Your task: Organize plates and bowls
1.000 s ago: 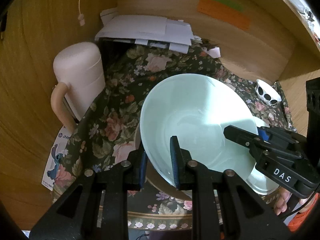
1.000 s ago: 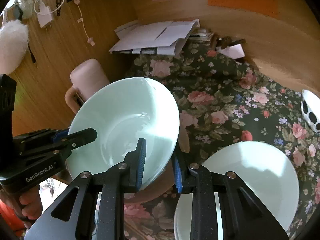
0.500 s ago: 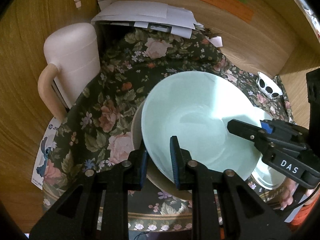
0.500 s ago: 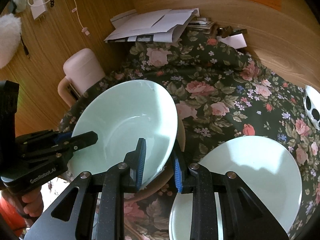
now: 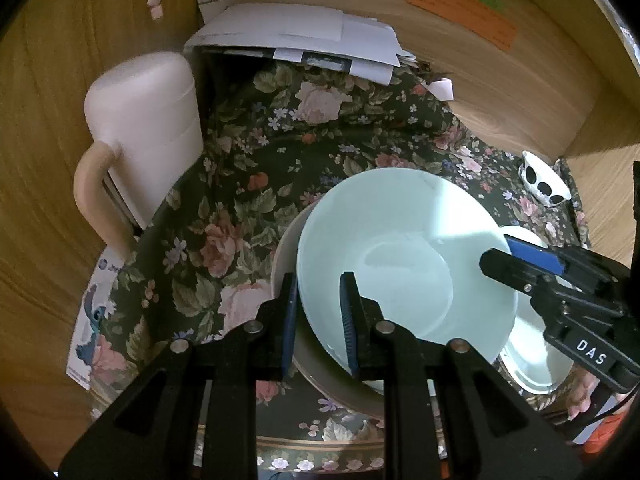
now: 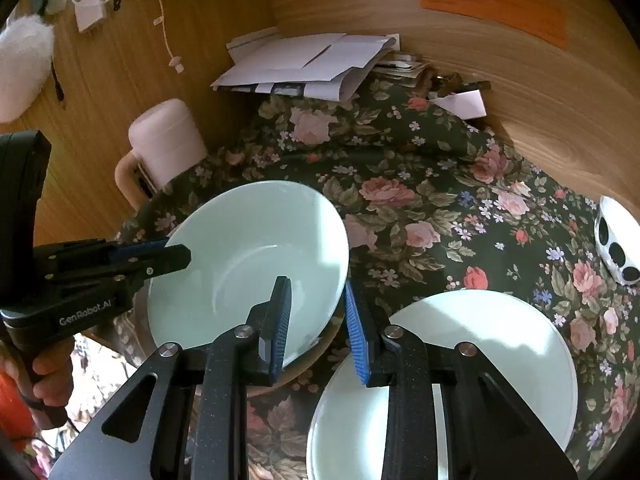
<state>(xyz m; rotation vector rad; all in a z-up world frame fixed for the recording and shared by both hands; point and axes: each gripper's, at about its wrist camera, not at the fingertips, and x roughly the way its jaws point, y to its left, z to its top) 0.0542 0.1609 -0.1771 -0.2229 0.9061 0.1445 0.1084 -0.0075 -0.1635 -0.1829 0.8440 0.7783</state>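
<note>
left tool (image 5: 318, 320) clamped on bowl (image 5: 404, 264) rim | right tool (image 6: 316, 322) easing apart, pads off rim | bowl lowered onto beige dish (image 5: 286, 256) | stacking nearly done, release next

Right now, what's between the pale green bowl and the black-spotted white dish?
Only bare floral cloth between the pale green bowl and the black-spotted white dish, clearest in the right wrist view.

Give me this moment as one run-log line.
left gripper: shut on pale green bowl rim | right gripper: jaws astride opposite rim, gap on the outer side | bowl: over beige plate | second green plate: on floral cloth
</note>
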